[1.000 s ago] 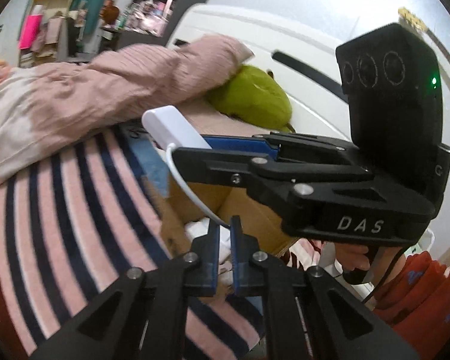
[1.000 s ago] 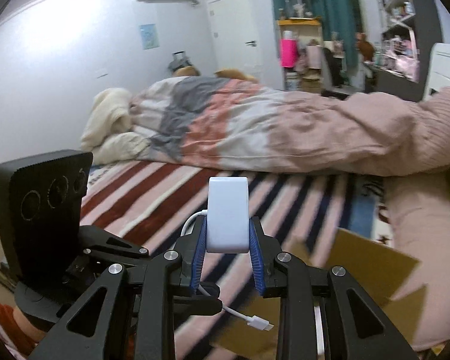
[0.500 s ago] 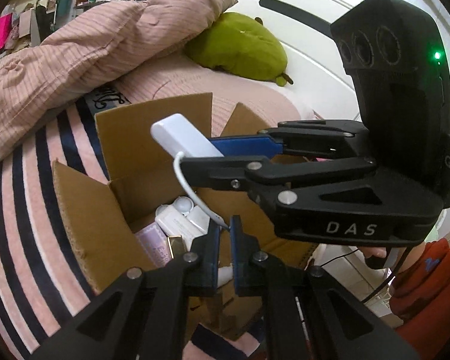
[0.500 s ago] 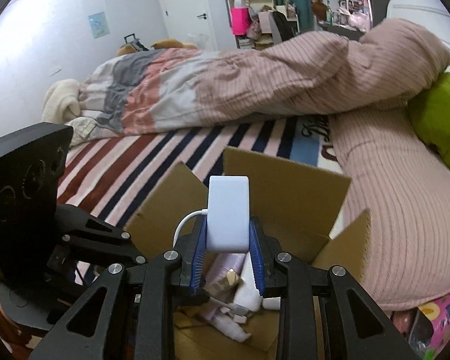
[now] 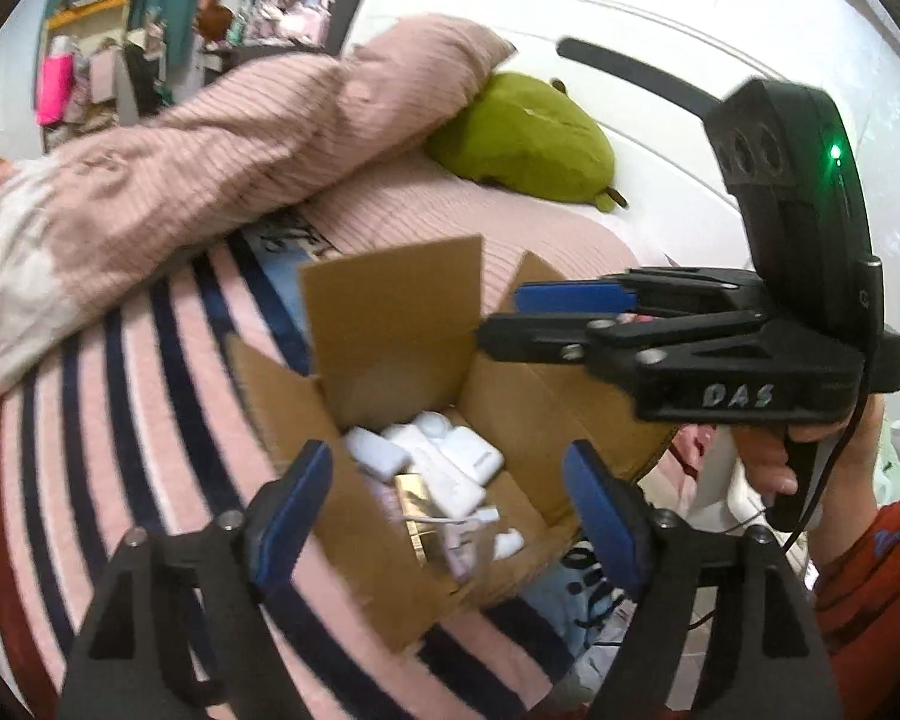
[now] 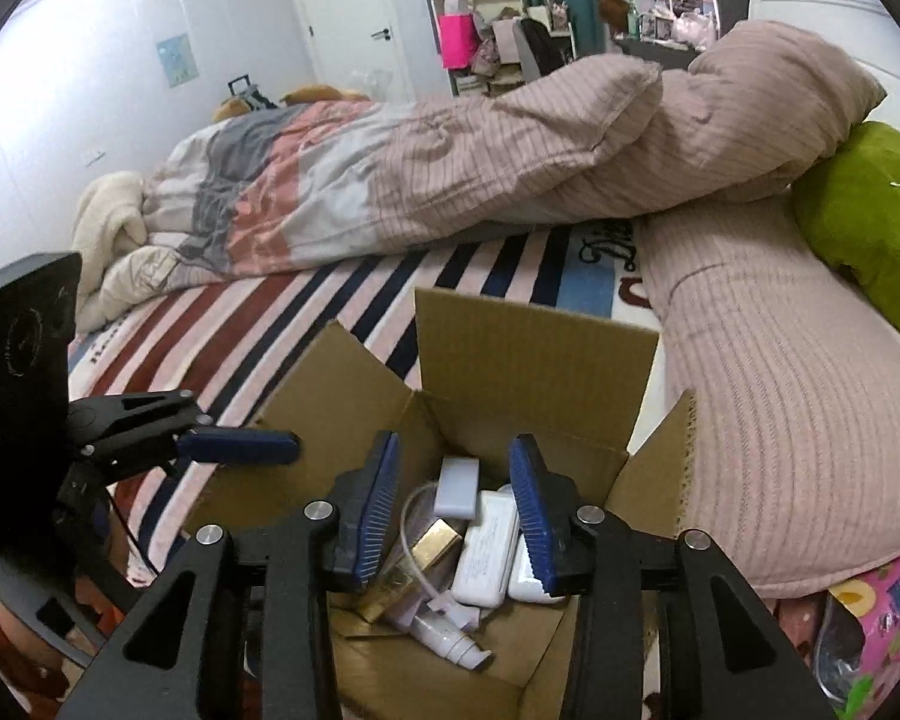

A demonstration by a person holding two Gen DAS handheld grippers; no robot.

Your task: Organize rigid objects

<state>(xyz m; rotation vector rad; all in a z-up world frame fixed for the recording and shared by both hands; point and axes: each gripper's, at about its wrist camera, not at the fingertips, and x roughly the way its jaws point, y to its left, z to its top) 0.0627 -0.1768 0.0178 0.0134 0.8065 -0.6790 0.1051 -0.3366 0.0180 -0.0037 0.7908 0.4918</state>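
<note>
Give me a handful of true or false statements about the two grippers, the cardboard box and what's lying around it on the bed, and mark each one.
1. The right gripper is open and holds nothing. True.
2. The cardboard box has its flaps folded shut. False: the flaps stand open and the contents show.
3. A small white charger block lies inside the box. True.
4. The left gripper is clamped on a white cable. False: its jaws are wide apart and empty.
5. The green plush cushion sits inside the box. False: it lies on the bed beyond the box, by the pink striped duvet.
</note>
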